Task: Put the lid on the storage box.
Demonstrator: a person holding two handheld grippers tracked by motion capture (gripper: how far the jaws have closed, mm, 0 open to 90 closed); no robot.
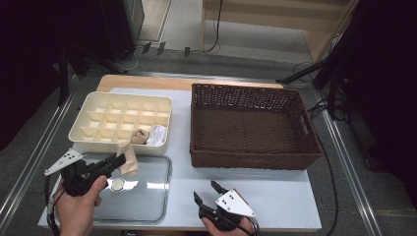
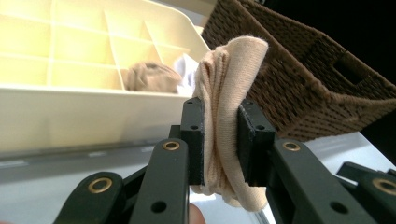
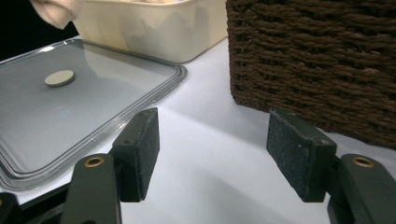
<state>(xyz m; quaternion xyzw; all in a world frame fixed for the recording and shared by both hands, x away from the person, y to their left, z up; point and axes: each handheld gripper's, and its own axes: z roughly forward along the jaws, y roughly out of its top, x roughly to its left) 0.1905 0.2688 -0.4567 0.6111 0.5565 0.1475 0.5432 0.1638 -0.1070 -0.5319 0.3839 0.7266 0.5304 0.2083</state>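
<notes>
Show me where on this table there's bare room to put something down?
The brown wicker basket is bare inside. White tabletop is free in front of it, beside the right gripper. Most tray compartments are free. It is crowded at the tray's near edge, where the left gripper holds a beige cloth above the clear lid.

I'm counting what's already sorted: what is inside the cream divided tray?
In the tray, two near-row cells are filled: a rolled tan sock and a white item beside it. The other cells look empty; the near wall hides some cell floors.
</notes>
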